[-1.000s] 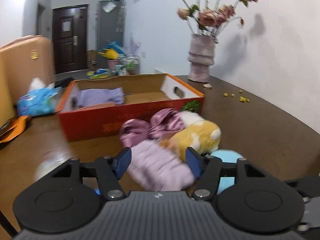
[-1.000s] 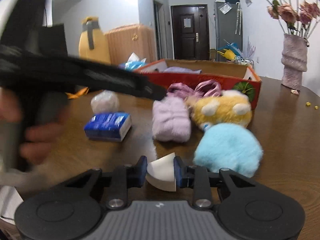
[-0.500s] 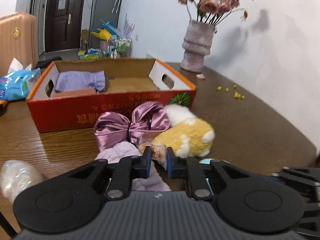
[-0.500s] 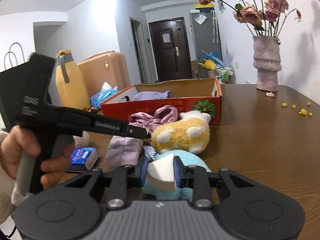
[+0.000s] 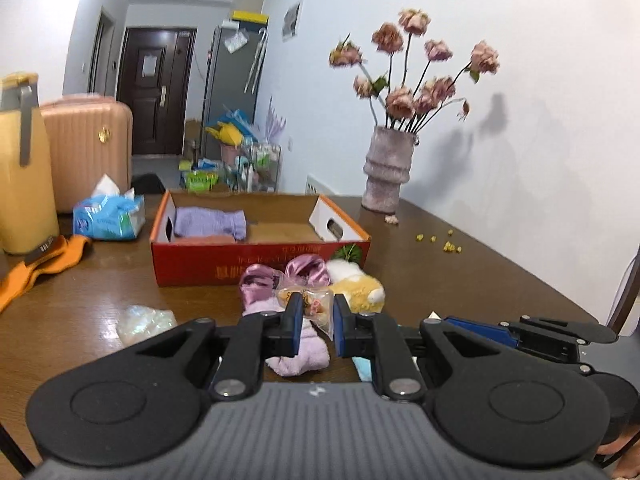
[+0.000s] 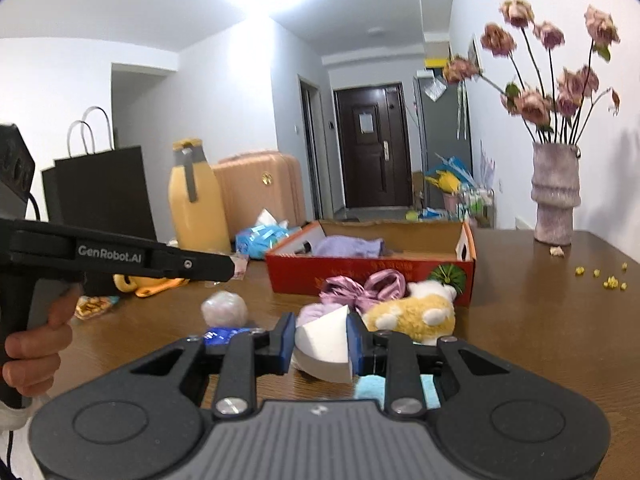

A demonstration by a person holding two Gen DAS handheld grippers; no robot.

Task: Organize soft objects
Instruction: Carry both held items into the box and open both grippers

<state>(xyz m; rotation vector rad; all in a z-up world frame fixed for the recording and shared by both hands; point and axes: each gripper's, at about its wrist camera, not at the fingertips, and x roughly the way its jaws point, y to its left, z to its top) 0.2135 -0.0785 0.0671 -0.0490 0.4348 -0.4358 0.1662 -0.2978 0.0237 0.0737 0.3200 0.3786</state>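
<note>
Between the closed blue pads of the left gripper point(image 5: 314, 320) a crinkly clear snack packet point(image 5: 310, 305) is pinched, its contents hard to make out. Only the right wrist view shows the right gripper point(image 6: 321, 342) clamped on a white foam wedge point(image 6: 325, 342), which partly hides the lilac fluffy sock point(image 6: 310, 313). Beyond both, the red cardboard box point(image 5: 260, 264) stands on the brown wooden table point(image 5: 460, 280), just behind a yellow plush toy point(image 5: 358, 288).

Ahead and right of the jaws a vase point(image 5: 386, 170) of dried roses point(image 5: 404, 80) stands on the table point(image 5: 460, 280), yellow crumbs point(image 5: 444, 242) beside it. Far left: a yellow jug point(image 5: 24, 168), suitcase point(image 5: 88, 152) and tissue pack point(image 5: 110, 218).
</note>
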